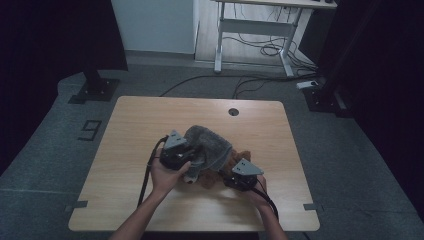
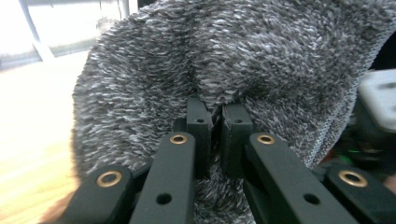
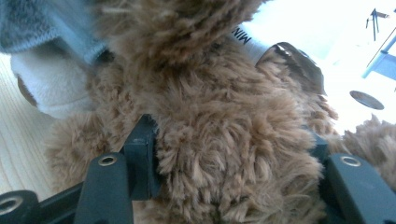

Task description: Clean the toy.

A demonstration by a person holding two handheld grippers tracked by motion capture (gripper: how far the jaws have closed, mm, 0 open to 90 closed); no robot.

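Nearest the camera in the high view, two forearms were seen coming up from the bottom edge, each hand wrapped round a gripper. The right gripper (image 1: pixel 239 176) was parked low at the near right of the pile, and in the right gripper view its jaws were spread around a thick part of the brown plush toy (image 3: pixel 219 140), with fur bulging between them. The left jaw looked pressed into the fur, the right one was mostly buried, so it was judged a hold on the toy, probably to pin it down so it wouldn't slide while the cloth was worked.

A bit further in, the left gripper (image 1: pixel 181 152) was held over the middle of the pile. In the left gripper view the jaws were nearly together, clamped on a pinch of the grey knitted cloth (image 2: pixel 224 60), which was bunched up and draped in front of the camera. Looked like the cloth was being lifted or pulled over the toy, maybe to cover or dress it, hard to call.

The toy itself was lying on the wooden worktop (image 1: pixel 130 130), a little near of centre, half hidden under the grey cloth (image 1: pixel 210 142).

Beyond that, a cable hole (image 1: pixel 233 111) was spotted near the far edge, then a white desk frame (image 1: pixel 250 30) with loose cables on the floor behind.
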